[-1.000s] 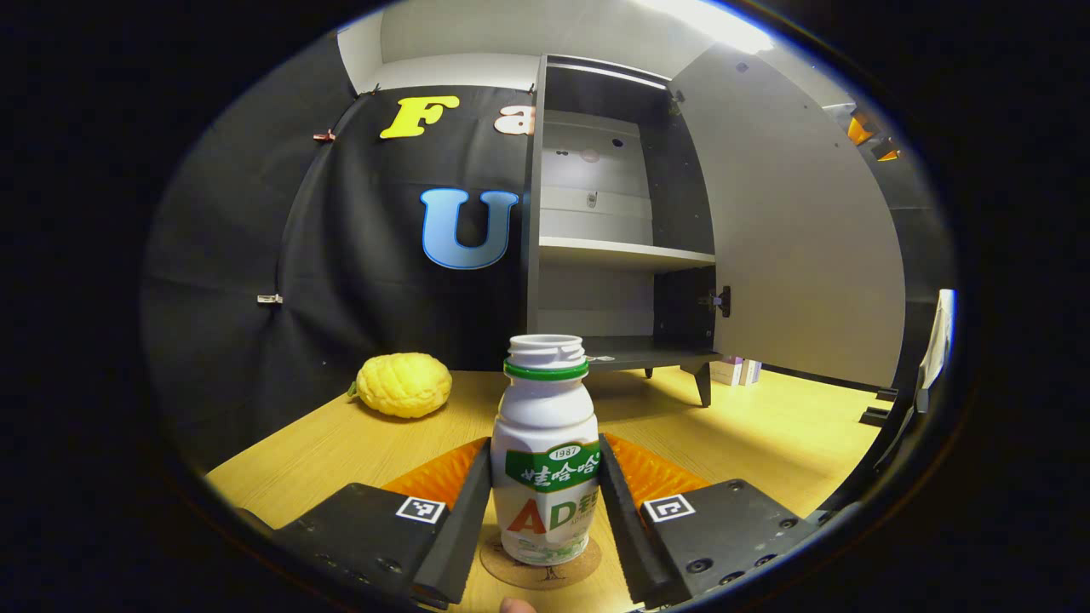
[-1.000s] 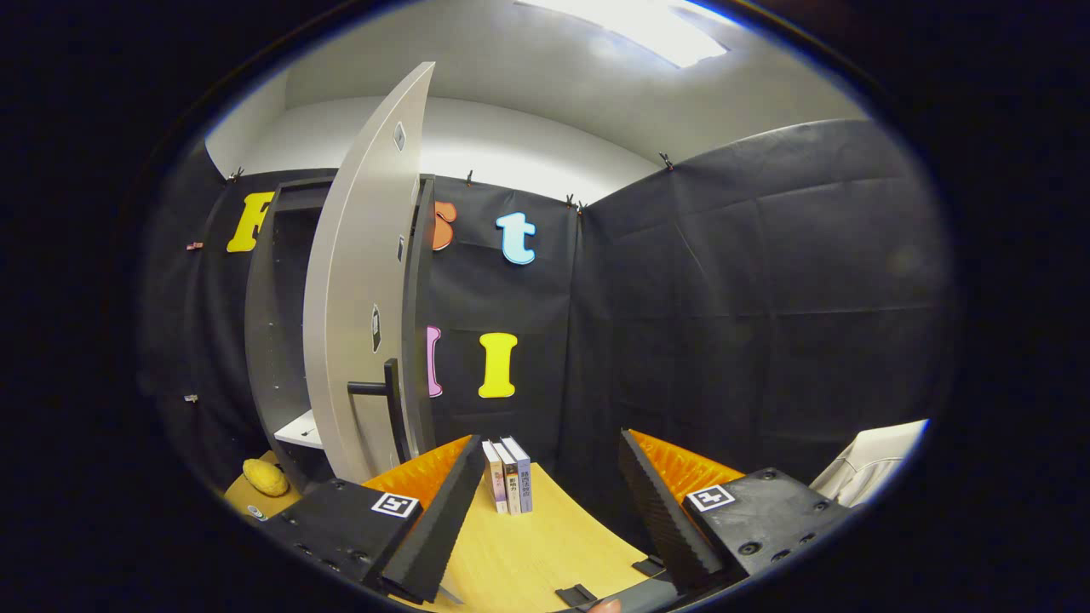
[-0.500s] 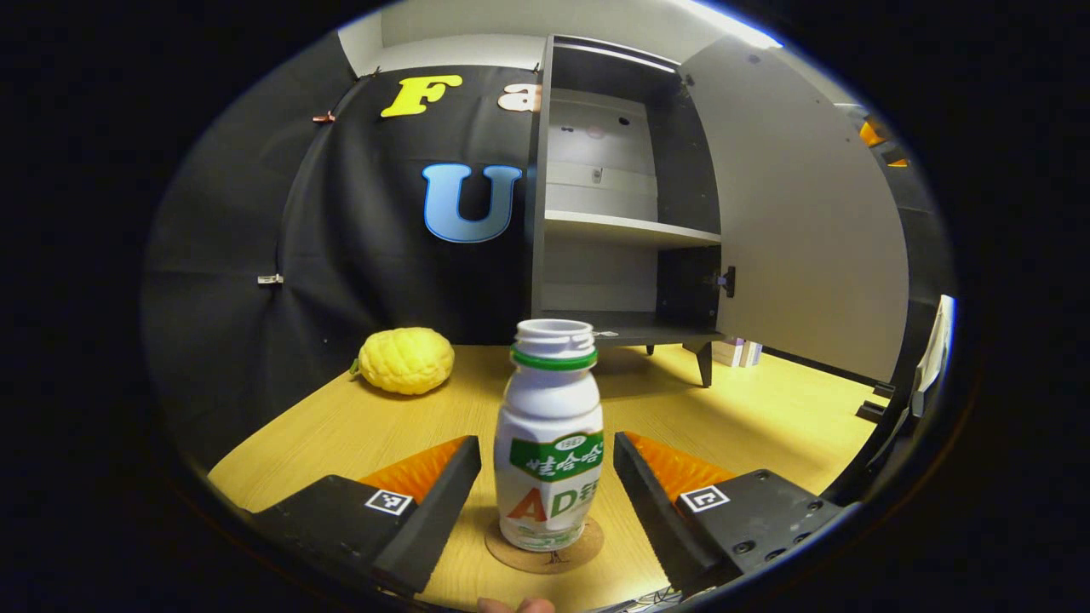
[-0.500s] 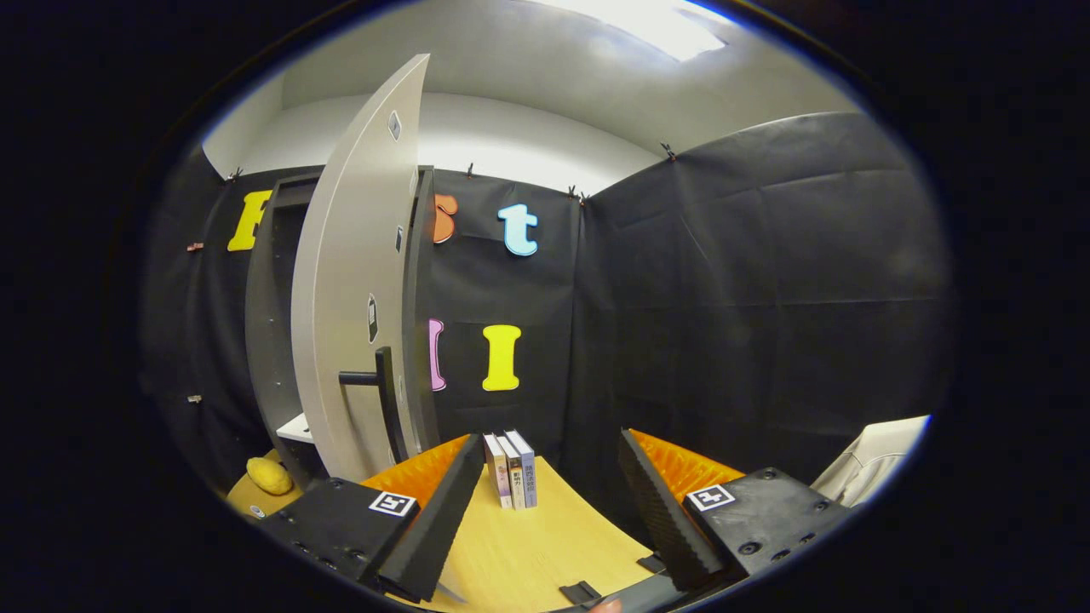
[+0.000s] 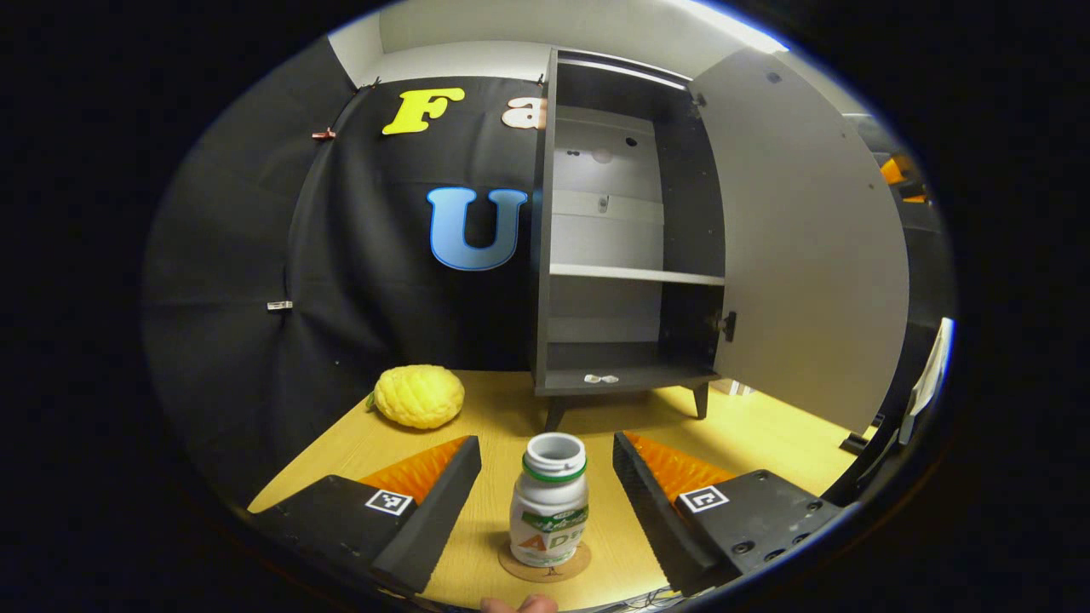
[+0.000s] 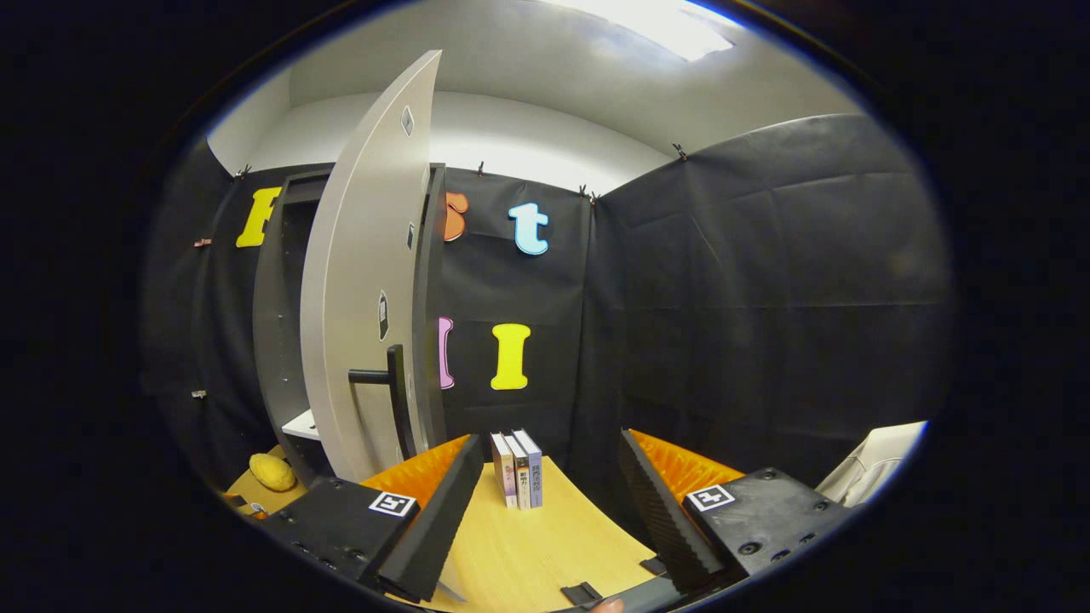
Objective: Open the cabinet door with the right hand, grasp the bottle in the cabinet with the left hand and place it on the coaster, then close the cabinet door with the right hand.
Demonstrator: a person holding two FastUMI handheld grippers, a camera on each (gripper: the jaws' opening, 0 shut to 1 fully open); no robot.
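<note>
Bottle (image 5: 549, 502) upright on coaster (image 5: 545, 565), released.
Stands between the spread fingers of left gripper (image 5: 547, 485), touching neither. Right gripper (image 6: 545, 502) likewise open, holding nothing, near open cabinet door (image 6: 362, 281).

left tongs (image 5: 547, 481) spread wide, right tongs (image 6: 545, 498) likewise
</note>
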